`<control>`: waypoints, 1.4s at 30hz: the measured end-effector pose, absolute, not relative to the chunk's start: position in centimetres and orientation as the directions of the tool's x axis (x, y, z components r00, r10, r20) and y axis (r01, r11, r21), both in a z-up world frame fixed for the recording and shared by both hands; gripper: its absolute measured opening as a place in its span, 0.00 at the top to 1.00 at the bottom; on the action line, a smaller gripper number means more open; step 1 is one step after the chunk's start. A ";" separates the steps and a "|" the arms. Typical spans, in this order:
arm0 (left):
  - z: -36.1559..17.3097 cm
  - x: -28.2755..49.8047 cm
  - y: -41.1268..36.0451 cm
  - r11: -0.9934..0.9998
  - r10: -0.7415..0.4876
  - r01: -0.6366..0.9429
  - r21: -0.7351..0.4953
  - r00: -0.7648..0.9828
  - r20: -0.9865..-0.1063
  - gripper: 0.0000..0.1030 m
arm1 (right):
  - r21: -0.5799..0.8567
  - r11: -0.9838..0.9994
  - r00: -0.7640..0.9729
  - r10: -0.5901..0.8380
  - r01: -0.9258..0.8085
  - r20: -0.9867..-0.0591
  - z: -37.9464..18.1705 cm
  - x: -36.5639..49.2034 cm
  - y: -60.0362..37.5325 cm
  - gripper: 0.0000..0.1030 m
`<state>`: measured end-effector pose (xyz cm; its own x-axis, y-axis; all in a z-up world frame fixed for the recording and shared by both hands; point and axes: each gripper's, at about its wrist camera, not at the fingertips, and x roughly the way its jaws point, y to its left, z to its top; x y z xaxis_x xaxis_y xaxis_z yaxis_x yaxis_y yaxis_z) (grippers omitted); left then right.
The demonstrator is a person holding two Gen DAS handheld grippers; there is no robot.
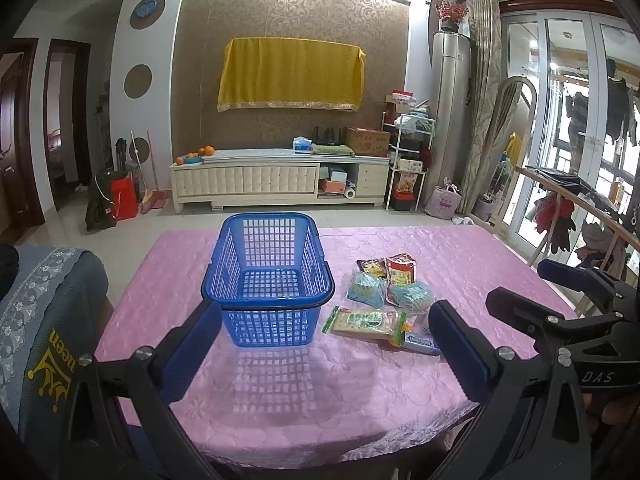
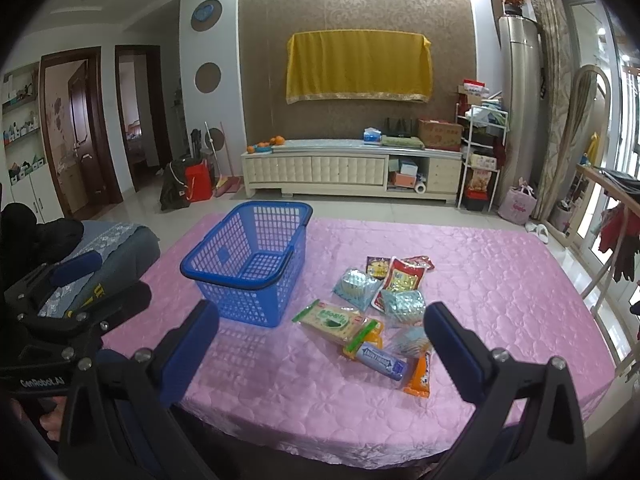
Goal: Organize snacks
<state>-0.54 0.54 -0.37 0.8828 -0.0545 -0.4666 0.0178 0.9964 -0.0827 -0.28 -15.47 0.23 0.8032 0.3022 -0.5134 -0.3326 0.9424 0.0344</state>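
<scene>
On the bench: pink quilted cloth (image 2: 480, 280) – blue plastic lattice basket (image 2: 256, 264) stands empty, snack packets (image 2: 384, 304) heaped just right of it.
Room: cream TV cabinet (image 2: 352, 172), yellow drape (image 2: 358, 66) above.
Grippers: left gripper (image 1: 324, 340) and right gripper (image 2: 320, 340) both spread wide, holding nothing.
Hard to read: packet labels.
Right view only: orange packet (image 2: 418, 374), nearest the edge.

One blue basket (image 2: 248, 264); about eight snack packets (image 2: 340, 322); two hand-held grippers (image 2: 320, 340).
</scene>
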 end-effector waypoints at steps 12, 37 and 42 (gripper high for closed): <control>-0.5 -0.6 0.8 0.996 -0.049 0.010 -0.085 0.878 -0.475 0.00 | 0.025 0.939 0.790 0.304 -0.344 -0.533 -0.1 -0.1 -15.1 0.00; 0.9 2.0 -0.2 0.999 -0.043 0.024 -0.044 0.871 -0.489 0.00 | 0.079 0.929 0.771 0.344 -0.361 -0.536 0.1 2.8 -15.4 0.00; 0.9 4.7 -1.4 0.997 -0.082 0.066 -0.051 0.856 -0.511 0.00 | 0.037 0.936 0.784 0.315 -0.350 -0.535 0.3 4.2 -16.1 0.00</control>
<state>4.69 -1.43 0.87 0.8557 -0.0824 -0.5109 0.0657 0.9965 -0.0507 4.20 -16.13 0.30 0.7839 0.3147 -0.5352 -0.3503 0.9359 0.0372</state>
